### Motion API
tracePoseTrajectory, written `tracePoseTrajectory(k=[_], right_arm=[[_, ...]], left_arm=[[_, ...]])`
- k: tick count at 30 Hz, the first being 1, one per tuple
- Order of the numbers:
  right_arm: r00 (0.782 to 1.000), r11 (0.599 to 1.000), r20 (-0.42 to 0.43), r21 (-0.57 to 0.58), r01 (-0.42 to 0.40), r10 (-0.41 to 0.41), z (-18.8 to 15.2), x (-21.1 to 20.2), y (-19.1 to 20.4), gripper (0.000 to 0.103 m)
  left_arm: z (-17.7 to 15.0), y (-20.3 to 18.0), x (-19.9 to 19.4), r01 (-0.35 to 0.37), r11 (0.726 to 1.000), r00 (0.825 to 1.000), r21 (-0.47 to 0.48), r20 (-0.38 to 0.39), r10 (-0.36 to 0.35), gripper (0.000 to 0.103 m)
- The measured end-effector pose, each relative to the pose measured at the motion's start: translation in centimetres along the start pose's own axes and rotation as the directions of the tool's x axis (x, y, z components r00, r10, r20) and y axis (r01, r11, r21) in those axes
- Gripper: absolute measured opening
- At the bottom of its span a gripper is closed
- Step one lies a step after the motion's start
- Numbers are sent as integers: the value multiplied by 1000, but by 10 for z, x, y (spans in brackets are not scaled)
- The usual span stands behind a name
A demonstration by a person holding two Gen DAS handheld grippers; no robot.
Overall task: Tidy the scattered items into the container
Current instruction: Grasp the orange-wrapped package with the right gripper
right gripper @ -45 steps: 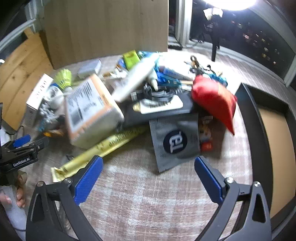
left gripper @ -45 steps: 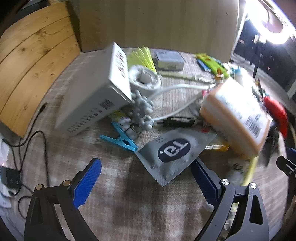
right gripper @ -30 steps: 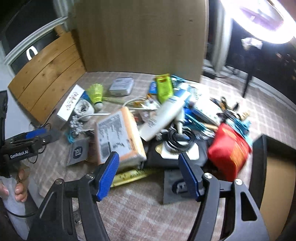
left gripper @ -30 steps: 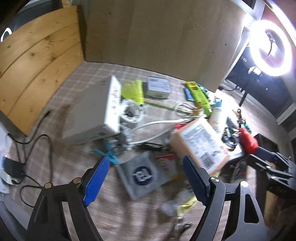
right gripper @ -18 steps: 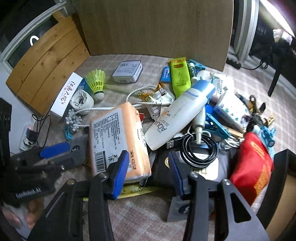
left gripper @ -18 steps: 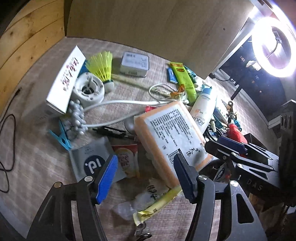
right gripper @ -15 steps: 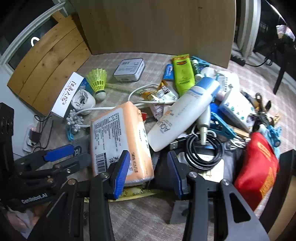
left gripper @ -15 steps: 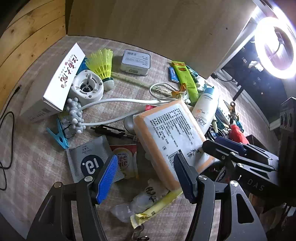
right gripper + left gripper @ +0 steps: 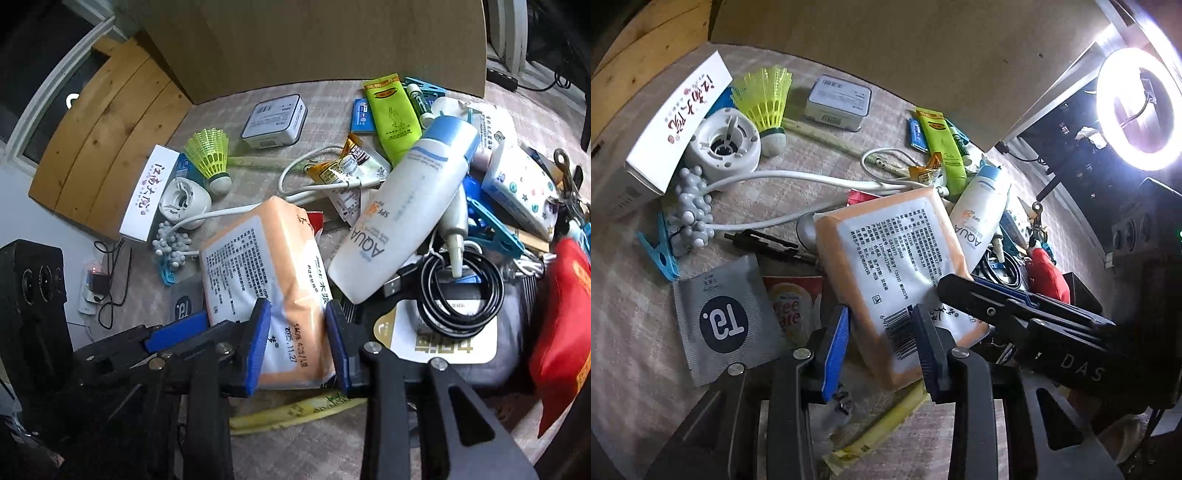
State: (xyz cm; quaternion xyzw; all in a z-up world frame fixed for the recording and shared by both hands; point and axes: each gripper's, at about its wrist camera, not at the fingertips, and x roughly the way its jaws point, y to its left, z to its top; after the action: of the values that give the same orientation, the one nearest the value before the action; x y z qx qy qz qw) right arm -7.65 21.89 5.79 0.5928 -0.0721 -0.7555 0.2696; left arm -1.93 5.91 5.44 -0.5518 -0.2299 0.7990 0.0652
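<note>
An orange tissue pack (image 9: 886,251) (image 9: 258,258) lies tilted on the heap of scattered items. My left gripper (image 9: 881,347) is closing on its near end: the left pad meets the pack's edge and the right pad lies on the barcode face. My right gripper (image 9: 297,343) is closing too, and the pack's dated end is squeezed between its blue pads (image 9: 256,343). Each gripper shows in the other's view, the right gripper (image 9: 997,295) at the pack's right side and the left gripper (image 9: 173,330) at its left. A corner of the black container (image 9: 1082,295) peeks out behind the red pouch (image 9: 1047,269).
Around the pack lie a grey sachet (image 9: 720,321), a yellow stick packet (image 9: 295,410), a white sunscreen bottle (image 9: 402,210), a coiled black cable (image 9: 461,288), a shuttlecock (image 9: 210,155), a white box (image 9: 676,118) and a white cable (image 9: 798,181). A wooden board stands behind.
Both grippers came down over the heap onto the orange pack. Their jaws went from wide apart to narrow around the pack's near end.
</note>
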Motion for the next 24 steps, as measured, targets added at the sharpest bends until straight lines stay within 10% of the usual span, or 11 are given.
tracePoseTrajectory(k=[9,13,20,24], right_arm=[[995,995,37,38,-93,92,-4,-33,0,30],[995,994,24,30,-101,101,-11,-40,5,14],[1000,1000,12,-15,10,-10,-20,-29,1,26],[999,1000,-31,-7,11,-12,-26,-14,-8,44]], left_arm=[[-5,-25,-32,13,998,998,66,63,-17,32],[-8,-41,-31,5,993,999,115,44,-10,9],[-12,-1,-38,-38,999,996,-19,80,40,58],[-14,18,-20,13,995,1000,-103,-9,-14,64]])
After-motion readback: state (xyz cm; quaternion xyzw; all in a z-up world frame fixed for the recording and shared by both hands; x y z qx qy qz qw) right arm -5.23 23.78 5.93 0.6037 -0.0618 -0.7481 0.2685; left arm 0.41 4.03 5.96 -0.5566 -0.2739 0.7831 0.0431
